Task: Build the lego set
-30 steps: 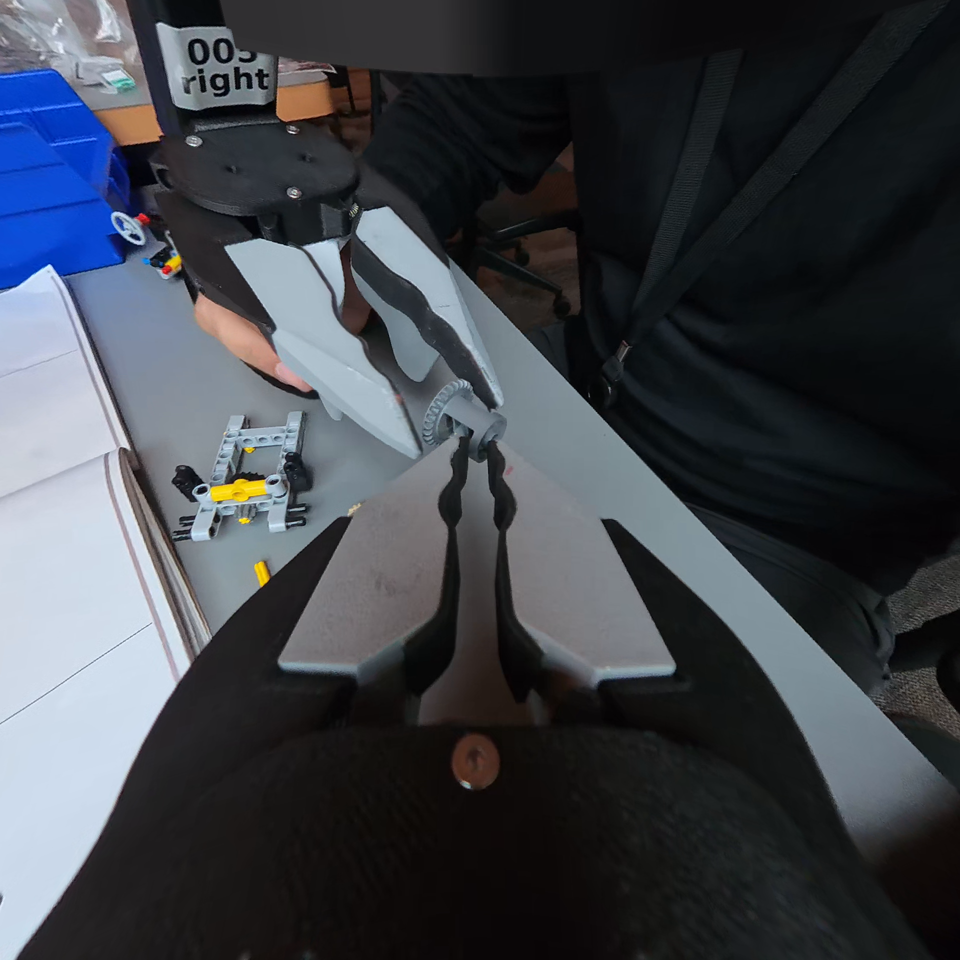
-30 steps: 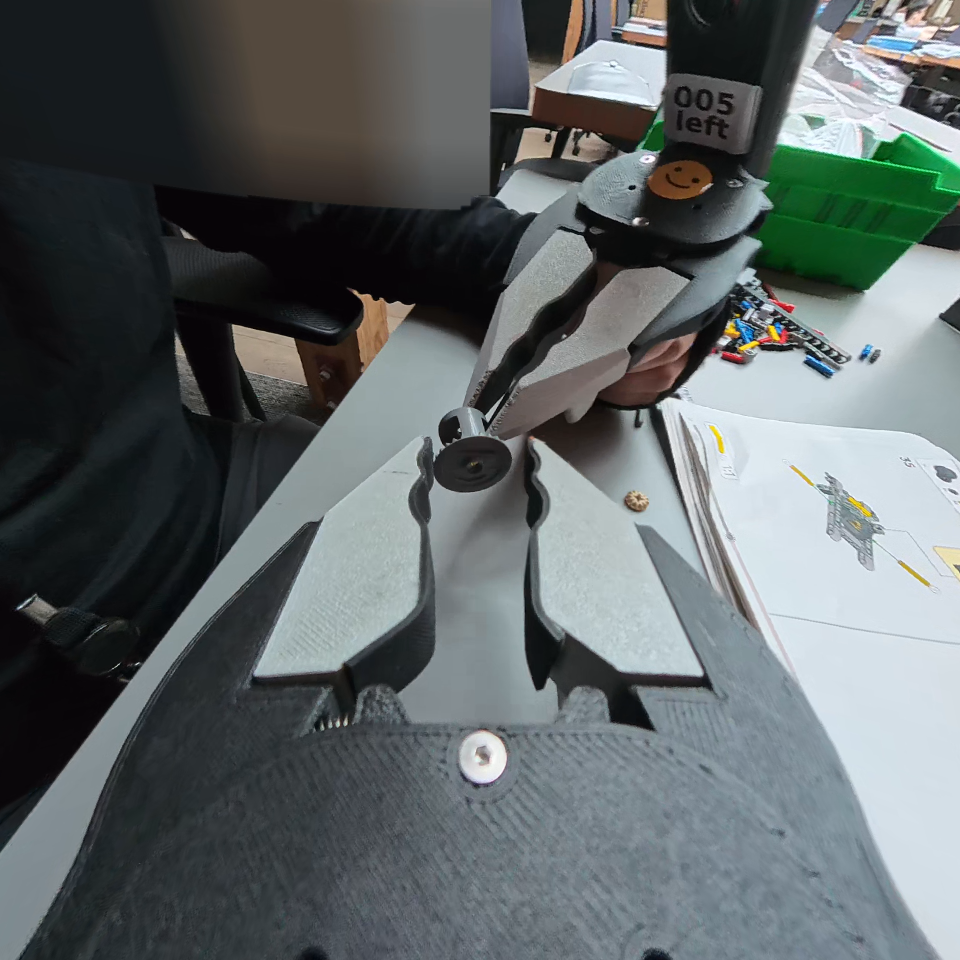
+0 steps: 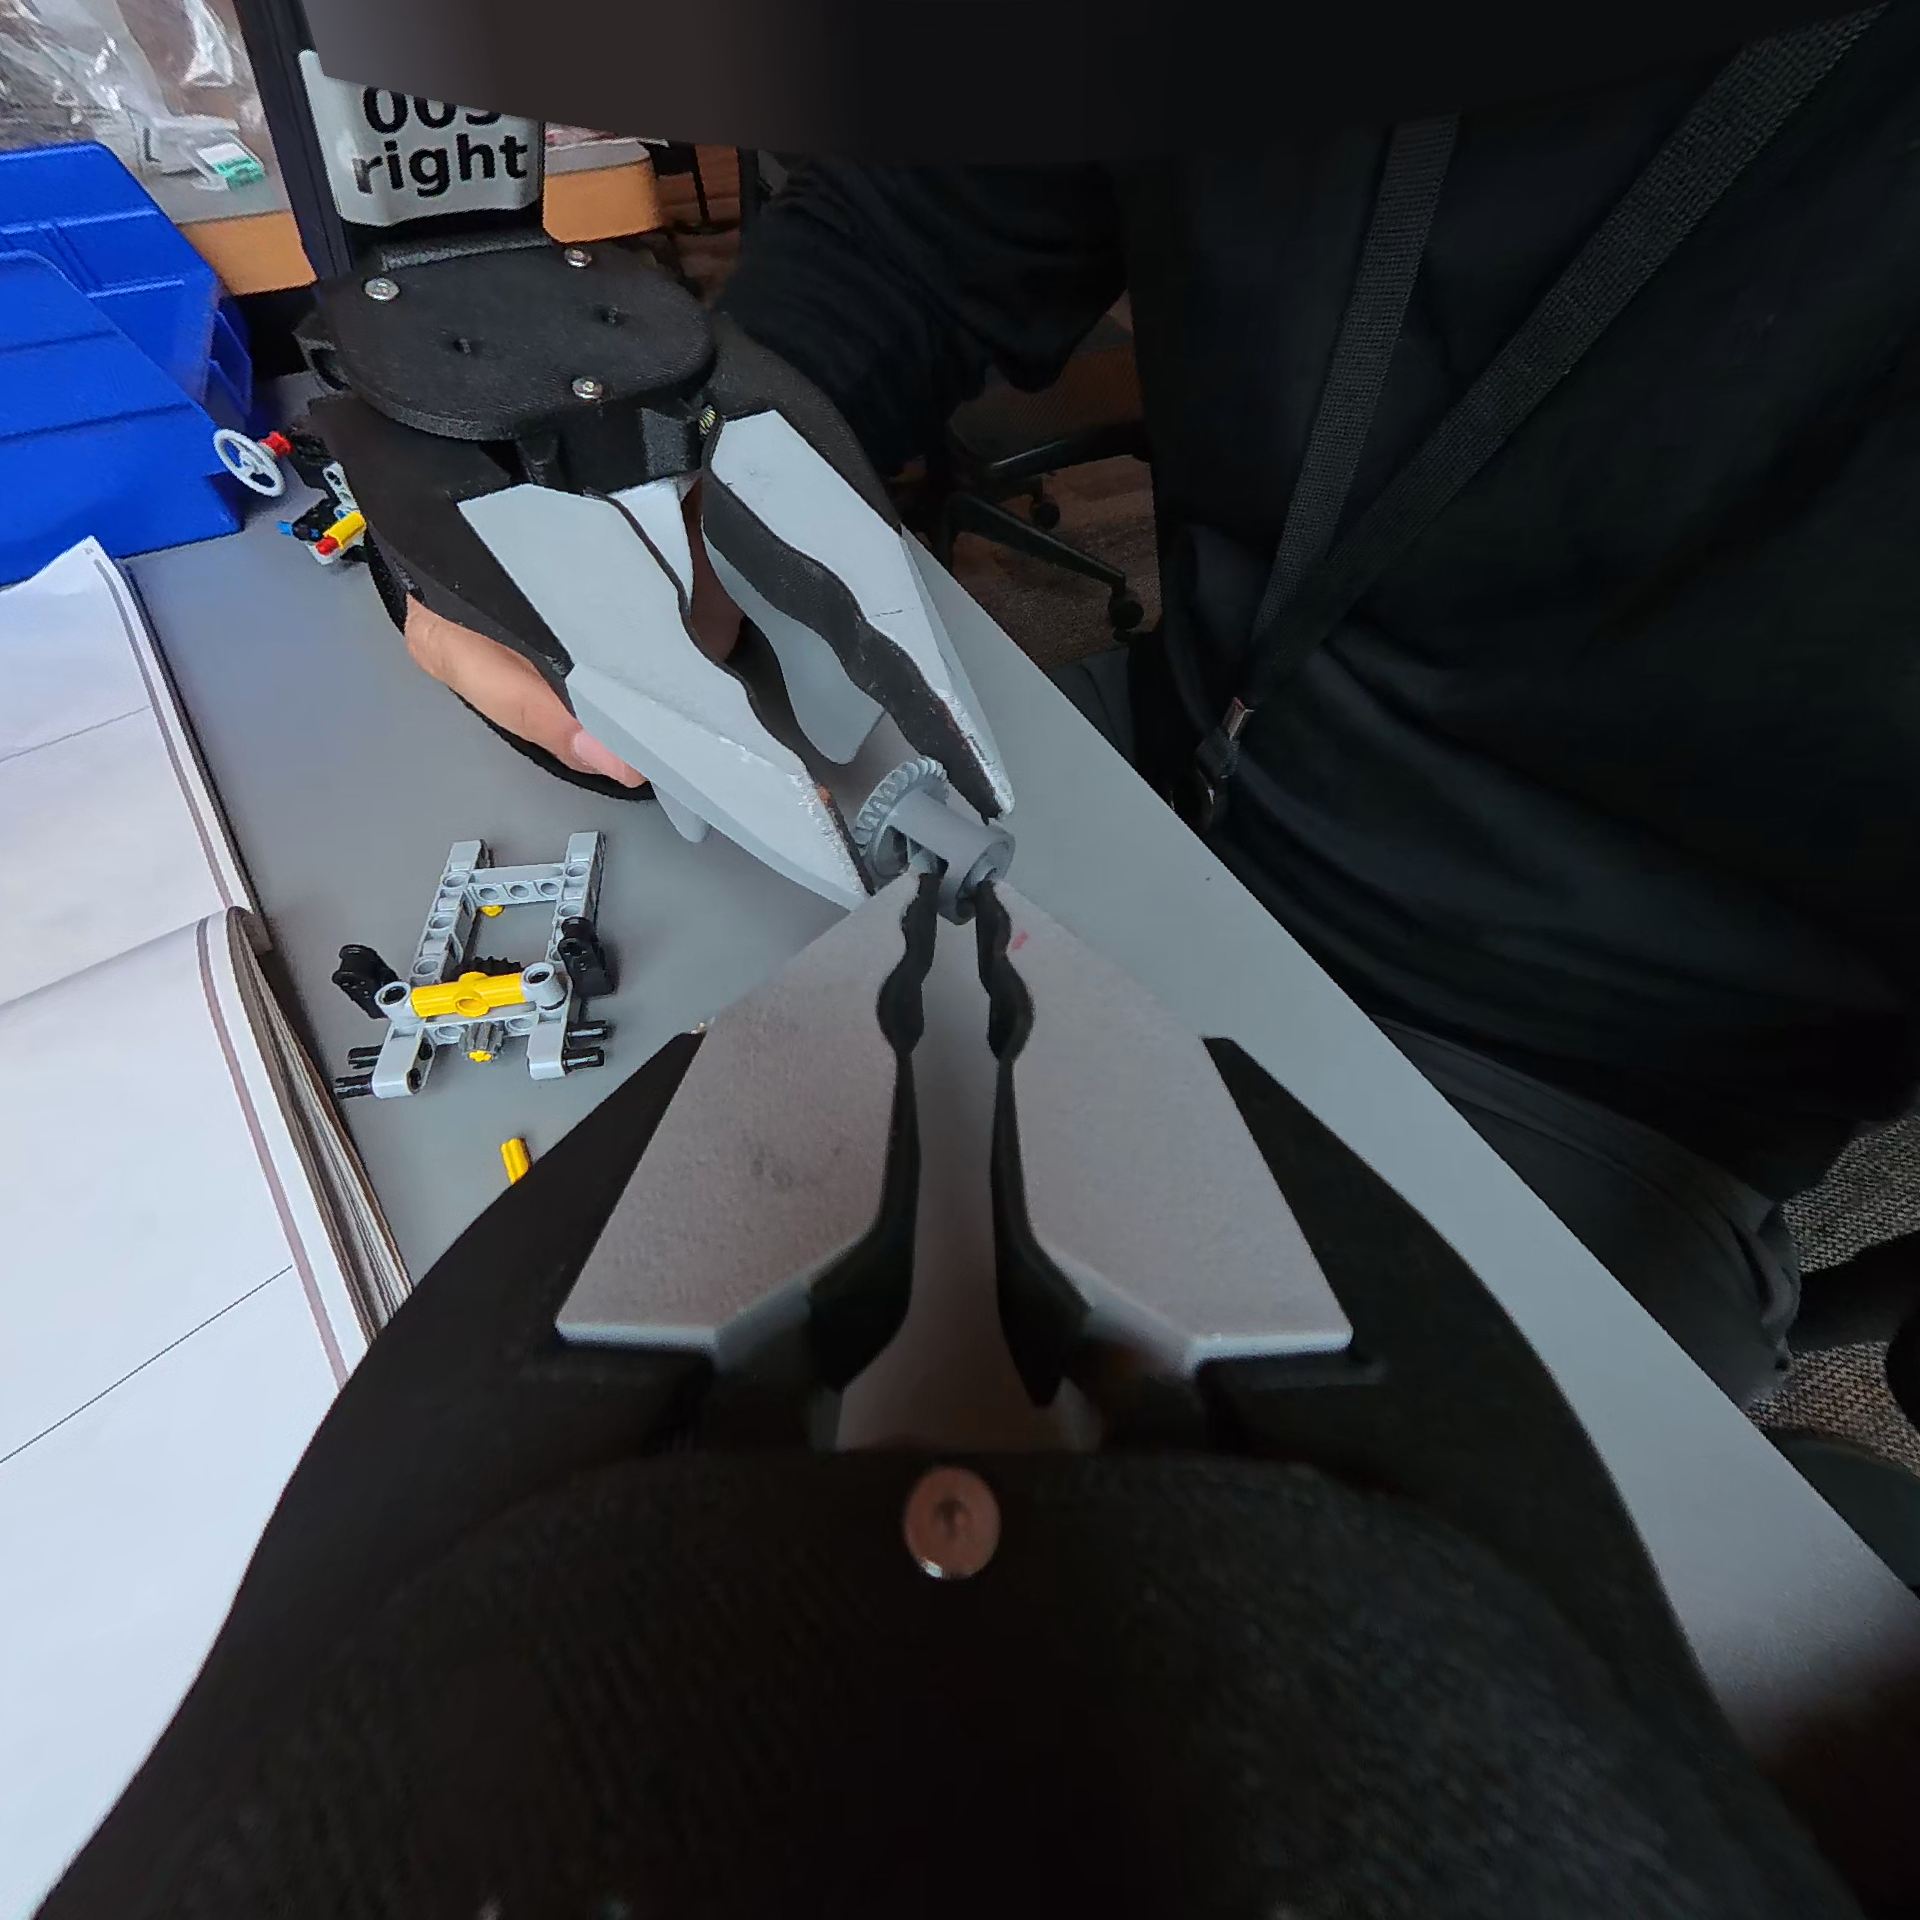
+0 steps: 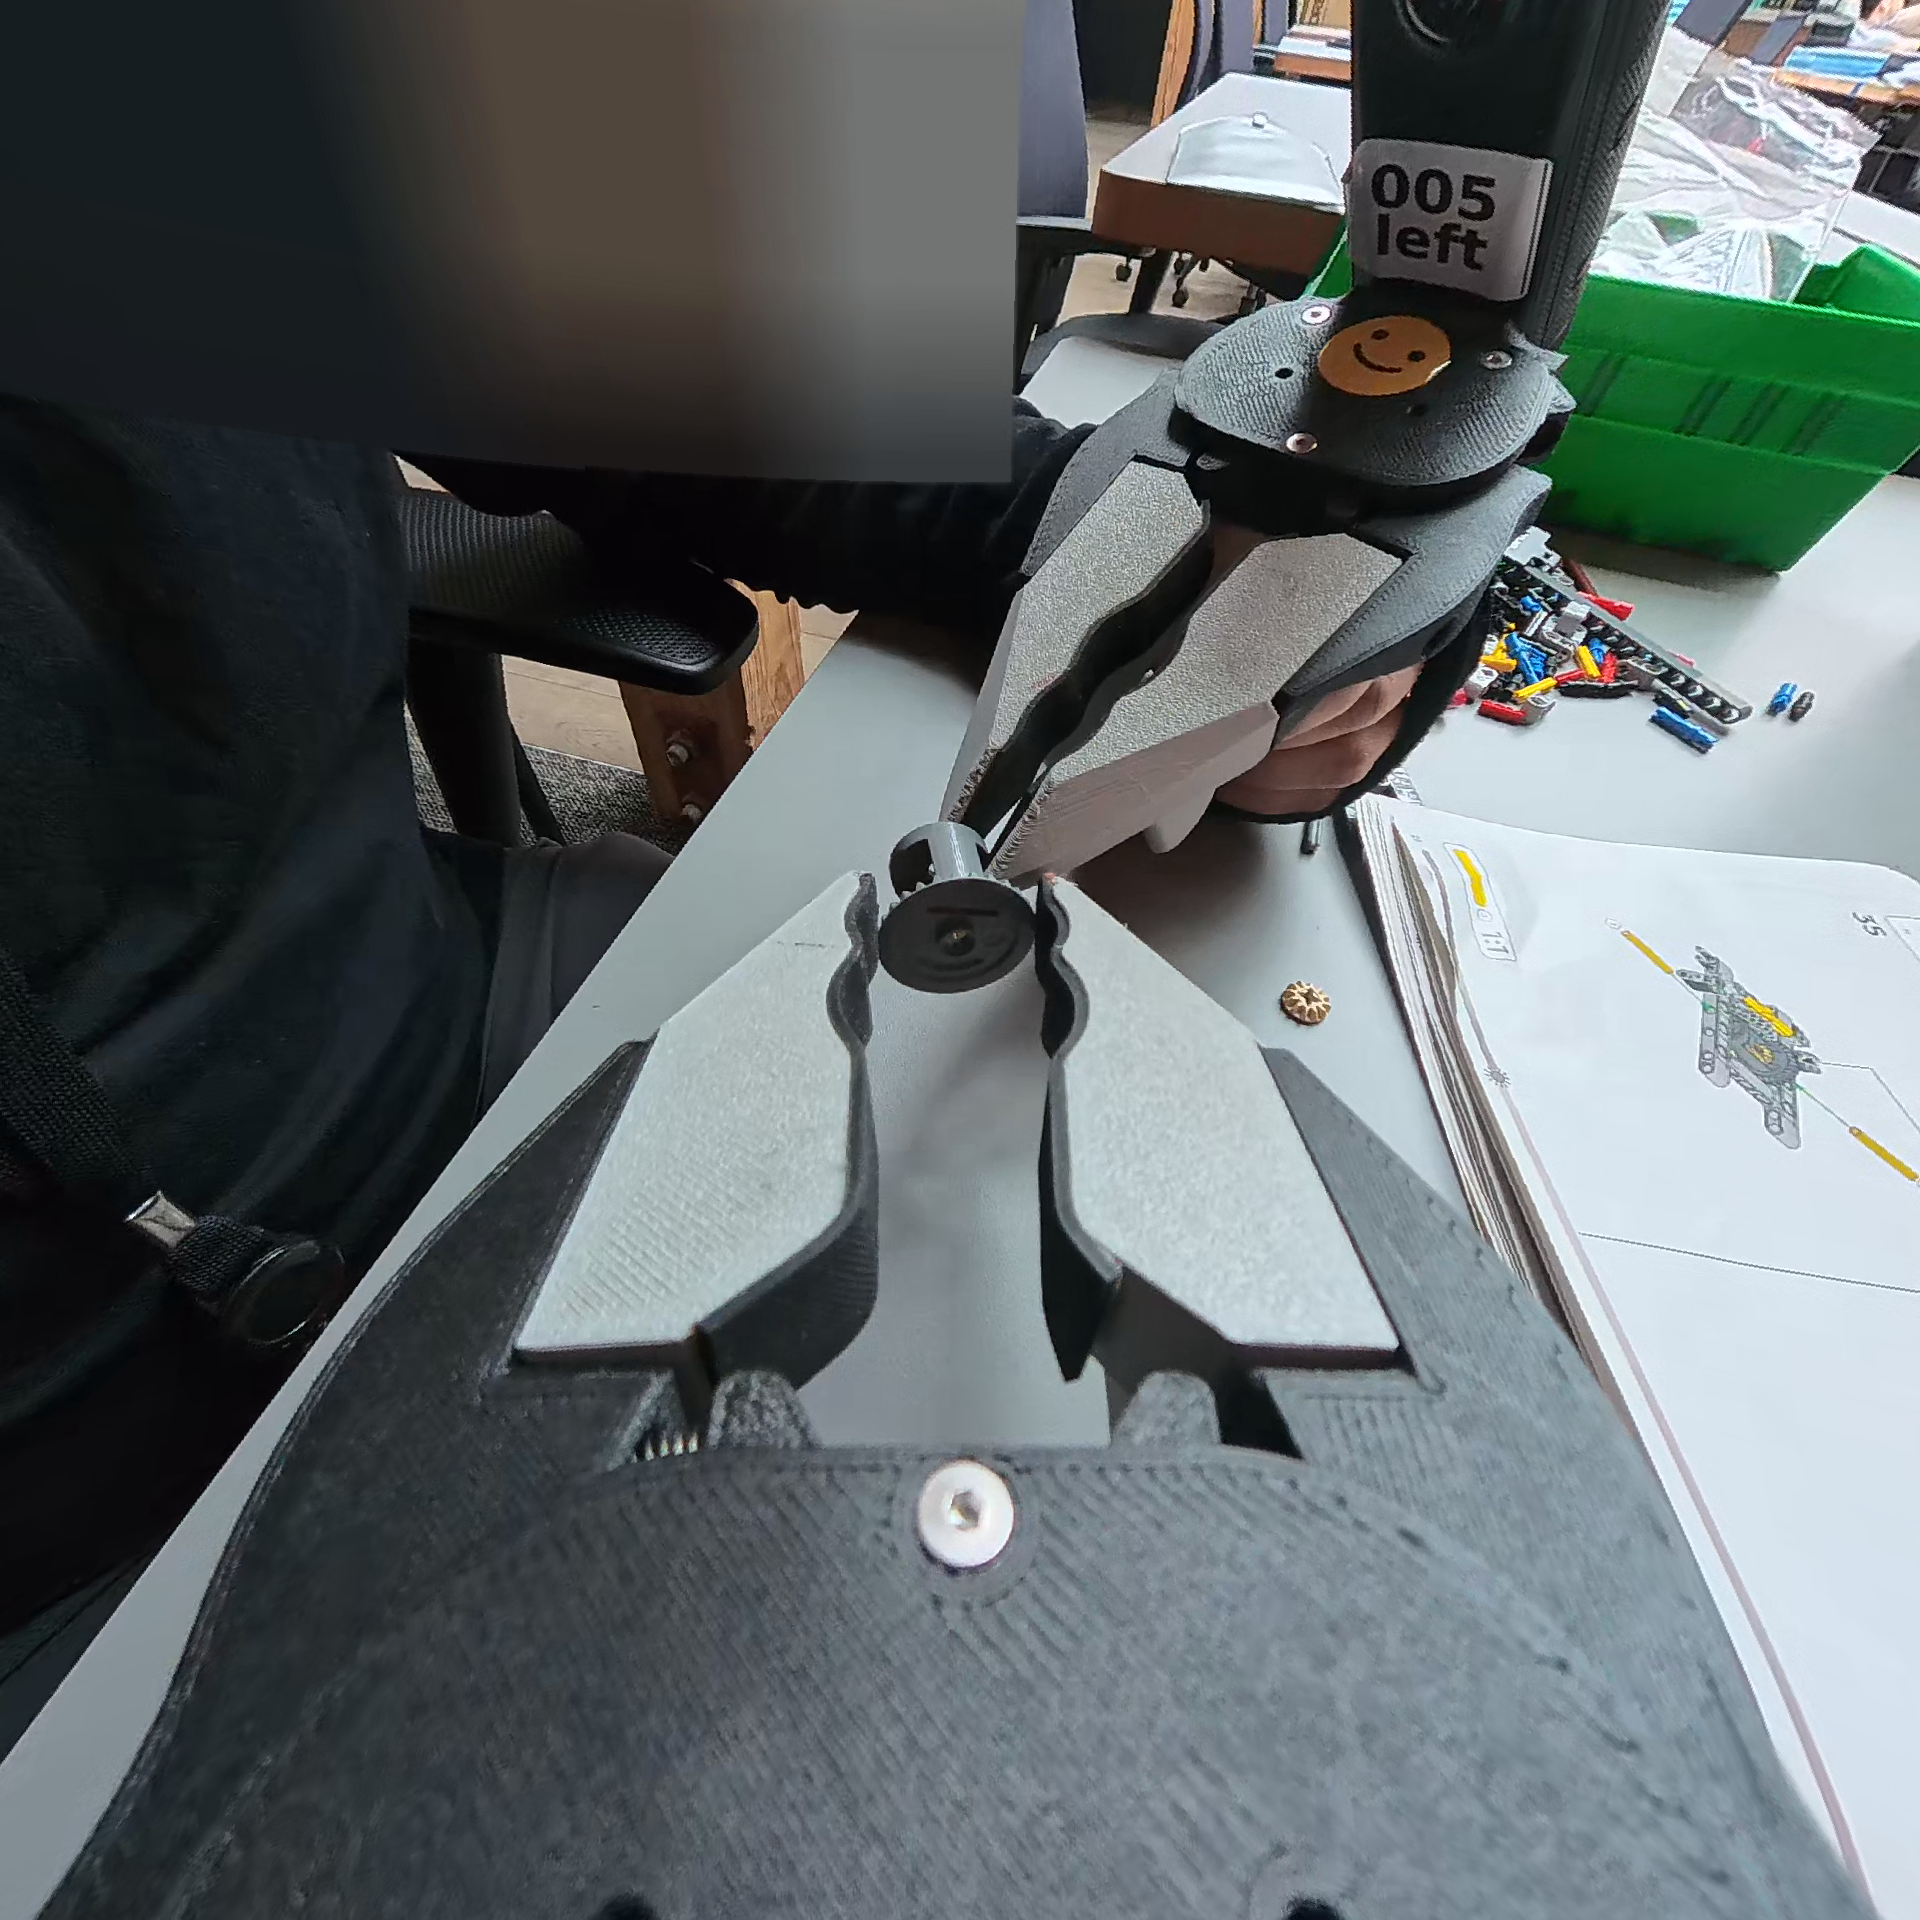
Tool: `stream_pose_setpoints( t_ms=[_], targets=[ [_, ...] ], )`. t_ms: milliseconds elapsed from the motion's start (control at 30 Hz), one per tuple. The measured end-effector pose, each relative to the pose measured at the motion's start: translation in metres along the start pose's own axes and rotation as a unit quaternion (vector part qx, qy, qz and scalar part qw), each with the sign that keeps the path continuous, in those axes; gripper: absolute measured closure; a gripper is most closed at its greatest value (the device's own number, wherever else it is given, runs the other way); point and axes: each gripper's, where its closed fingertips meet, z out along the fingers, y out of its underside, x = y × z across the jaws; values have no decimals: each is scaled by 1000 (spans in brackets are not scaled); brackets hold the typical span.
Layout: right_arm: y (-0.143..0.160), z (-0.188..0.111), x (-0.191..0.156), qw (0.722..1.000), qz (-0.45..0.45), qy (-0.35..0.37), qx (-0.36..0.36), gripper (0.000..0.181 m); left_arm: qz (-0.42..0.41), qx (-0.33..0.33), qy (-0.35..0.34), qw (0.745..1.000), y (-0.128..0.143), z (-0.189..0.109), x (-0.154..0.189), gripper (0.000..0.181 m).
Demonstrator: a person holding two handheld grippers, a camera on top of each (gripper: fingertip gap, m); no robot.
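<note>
A grey gear piece (image 3: 940,821), a toothed disc on a short cylinder, hangs in the air above the table's front edge between both grippers. My left gripper (image 3: 953,894) is shut on its cylinder end. My right gripper (image 4: 954,906) has its fingertips against both sides of the disc (image 4: 956,940), shut on it. The right gripper also shows in the left wrist view (image 3: 920,831), coming in from the upper left. The left gripper shows in the right wrist view (image 4: 997,842), coming in from the upper right. A grey frame assembly (image 3: 478,966) with a yellow part lies on the table.
An open instruction booklet (image 4: 1662,1039) lies beside the work spot. A small tan gear (image 4: 1304,1003) and a yellow pin (image 3: 512,1158) lie loose. A pile of loose pieces (image 4: 1579,665) lies before a green bin (image 4: 1714,436). Blue bins (image 3: 94,364) stand far left. The person's body is close behind the table edge. My left and right fingertips are right by each other.
My right gripper's fingers have closed in from a wider gap onto the gear's disc. The left gripper still holds the piece in about the same place.
</note>
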Motion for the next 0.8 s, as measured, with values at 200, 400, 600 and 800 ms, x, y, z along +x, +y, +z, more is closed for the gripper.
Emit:
stream_pose_setpoints(
  t_ms=[200,400,600,800],
  targets=[
    [1,0,1,1000,0,5,-1,154,-1,-1,-3,1000,1,0,-1,177],
    [0,-2,4,1000,2,8,2,154,-1,0,-9,1000,0,-1,-3,177],
    [1,-2,4,1000,1,9,0,155,-2,-1,-9,1000,1,-1,-3,177],
    [1,-1,4,1000,2,8,-2,155,-4,-2,-7,1000,2,-1,-3,177]
  ],
)
